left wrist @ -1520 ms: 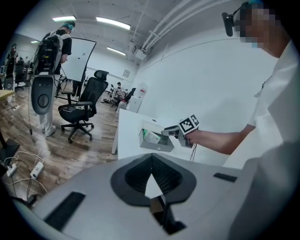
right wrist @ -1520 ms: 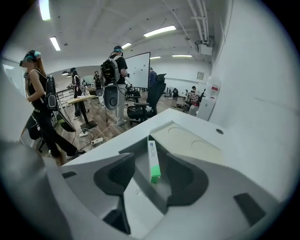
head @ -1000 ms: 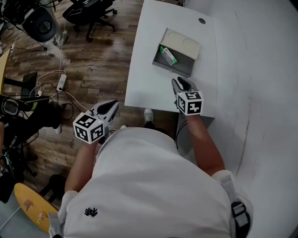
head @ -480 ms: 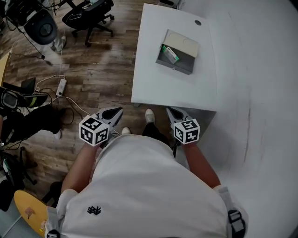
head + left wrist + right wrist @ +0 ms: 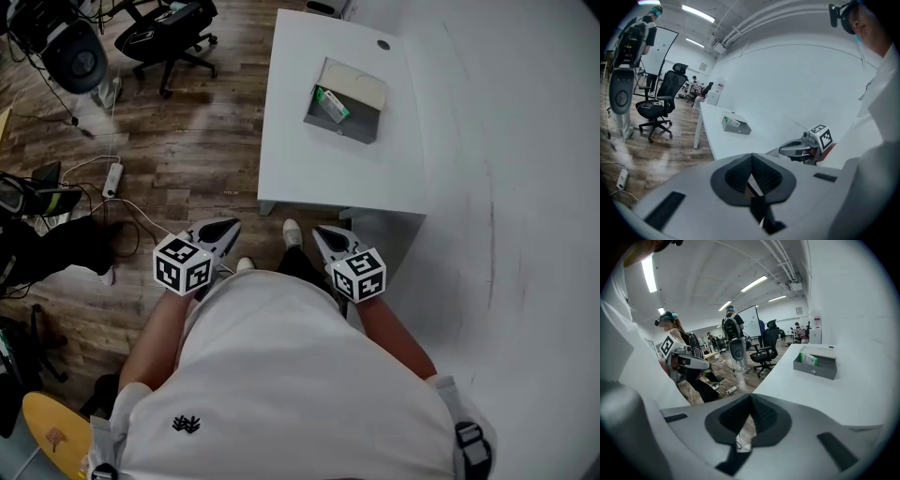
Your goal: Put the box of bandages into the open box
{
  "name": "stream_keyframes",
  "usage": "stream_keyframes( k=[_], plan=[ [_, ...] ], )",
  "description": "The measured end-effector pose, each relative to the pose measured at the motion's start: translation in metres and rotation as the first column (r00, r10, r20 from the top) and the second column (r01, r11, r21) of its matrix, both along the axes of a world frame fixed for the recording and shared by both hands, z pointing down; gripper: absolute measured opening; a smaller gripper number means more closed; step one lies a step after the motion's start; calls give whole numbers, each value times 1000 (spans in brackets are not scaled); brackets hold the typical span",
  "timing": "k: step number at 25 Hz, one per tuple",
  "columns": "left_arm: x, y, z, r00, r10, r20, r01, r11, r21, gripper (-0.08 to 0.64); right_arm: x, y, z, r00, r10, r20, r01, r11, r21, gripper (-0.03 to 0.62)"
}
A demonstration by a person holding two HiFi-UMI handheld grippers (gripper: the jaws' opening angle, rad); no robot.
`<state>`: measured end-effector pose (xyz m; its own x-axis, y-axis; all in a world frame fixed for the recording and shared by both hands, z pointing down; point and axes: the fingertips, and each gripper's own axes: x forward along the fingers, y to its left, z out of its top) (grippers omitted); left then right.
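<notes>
The left tool [image 5: 217,231] is closed and empty, held off the worktop [image 5: 319,173] edge. The right tool [image 5: 330,241] is closed and empty, just short of that edge. The box of bandages [image 5: 332,103] lies inside the open box [image 5: 358,131], well apart from both tools.

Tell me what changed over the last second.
The right gripper drew back from over the table, near the open box, to beside the person's body. Its jaws went from partly open to shut, with nothing between them. The left gripper barely shifted and is shut. The box of bandages stayed lying inside the open box.
</notes>
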<state>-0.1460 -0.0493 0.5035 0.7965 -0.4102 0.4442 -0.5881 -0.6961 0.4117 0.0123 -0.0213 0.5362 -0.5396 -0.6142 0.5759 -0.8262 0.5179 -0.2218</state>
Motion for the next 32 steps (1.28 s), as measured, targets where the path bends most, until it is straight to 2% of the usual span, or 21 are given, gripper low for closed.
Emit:
stream_keyframes(
  k=[17, 32],
  plan=[
    [-21, 12, 11, 1000, -15, -13, 15, 1000, -14, 6, -26, 4, -10, 998, -59, -24, 60, 998, 37, 6],
    [-10, 1, 17, 1000, 6, 7, -6, 999, -46, 6, -19, -9, -4, 995, -88, -56, 89, 996, 22, 6]
  ],
)
